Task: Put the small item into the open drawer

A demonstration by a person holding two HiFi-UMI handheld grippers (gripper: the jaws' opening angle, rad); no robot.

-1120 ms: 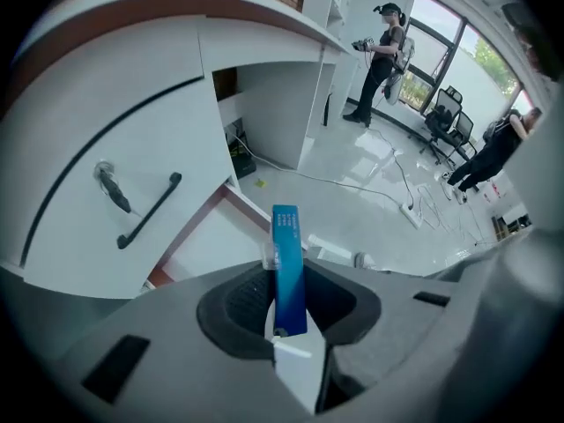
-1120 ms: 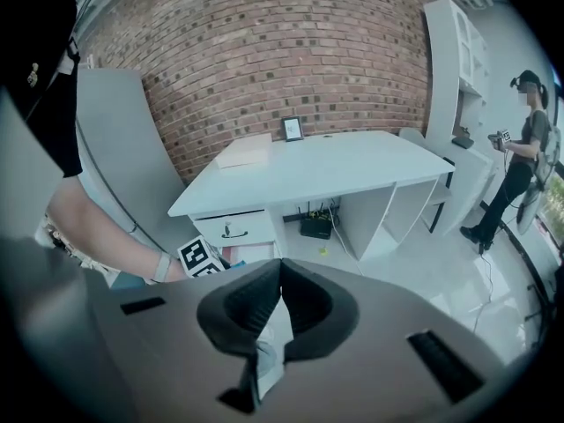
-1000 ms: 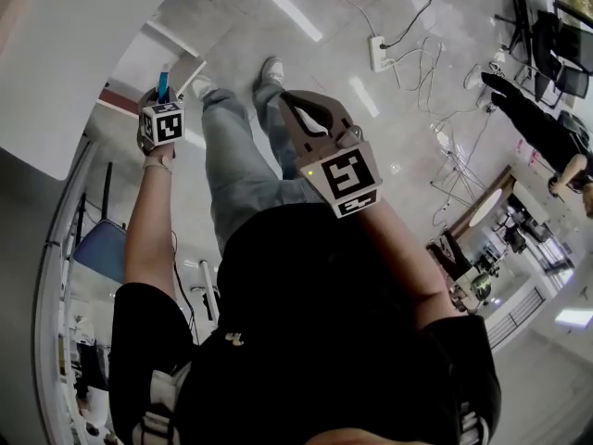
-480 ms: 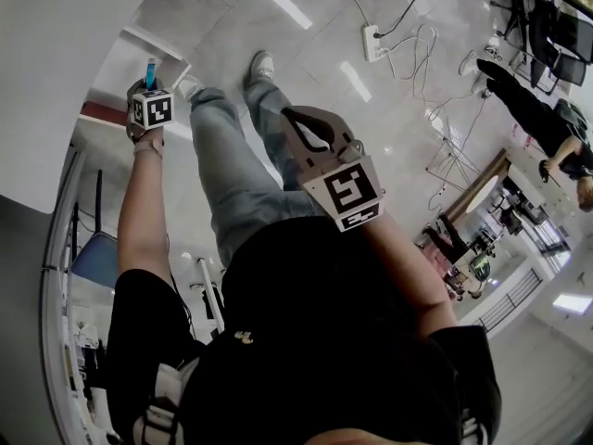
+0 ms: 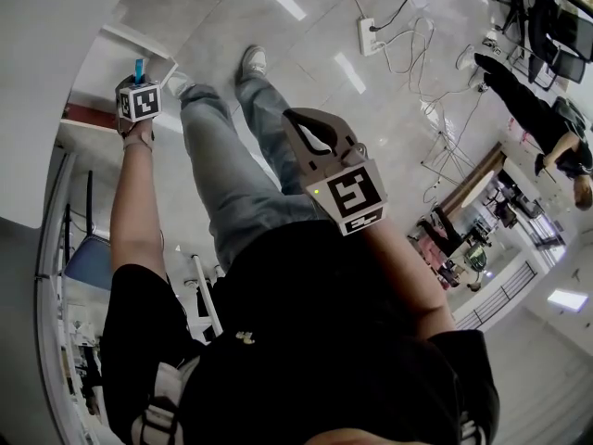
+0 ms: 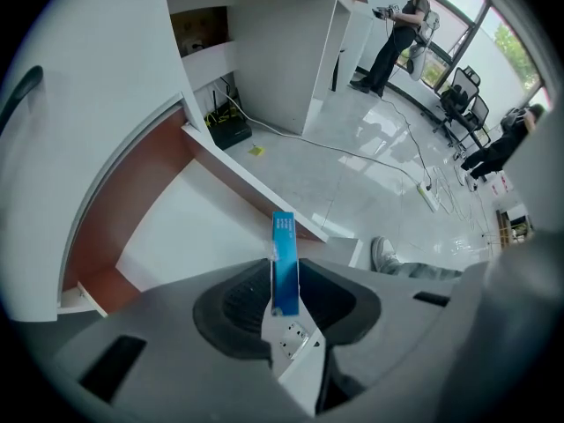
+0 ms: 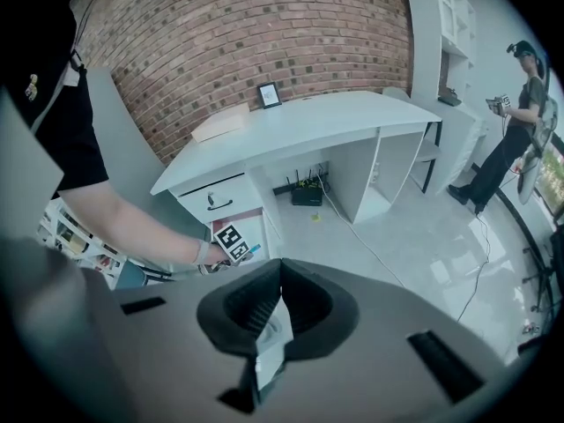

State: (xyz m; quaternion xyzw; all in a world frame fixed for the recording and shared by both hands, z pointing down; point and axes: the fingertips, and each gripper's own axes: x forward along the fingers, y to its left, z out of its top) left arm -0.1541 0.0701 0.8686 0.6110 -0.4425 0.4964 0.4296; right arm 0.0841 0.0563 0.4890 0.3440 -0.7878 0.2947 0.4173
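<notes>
A small flat blue box [image 6: 284,258] stands upright between the jaws of my left gripper [image 6: 284,276], which is shut on it. Below it lies the open drawer [image 6: 198,227], with a white floor and reddish-brown side walls. In the head view the left gripper [image 5: 138,82] is held out at the upper left, over the drawer [image 5: 111,58], with the blue box [image 5: 139,66] poking up. My right gripper [image 5: 295,119] hangs mid-frame over the legs, shut and empty. The right gripper view shows the left gripper's marker cube [image 7: 231,241] beside the drawer [image 7: 240,222].
The drawer belongs to a white desk [image 7: 300,122] against a brick wall. A router [image 6: 231,133] sits under the desk. A power strip [image 5: 369,35] and cables lie on the glossy floor. Another person [image 6: 401,20] stands far off near office chairs [image 6: 465,108].
My left gripper has moved up and to the left with the blue box, further out over the drawer. The right gripper has hardly moved.
</notes>
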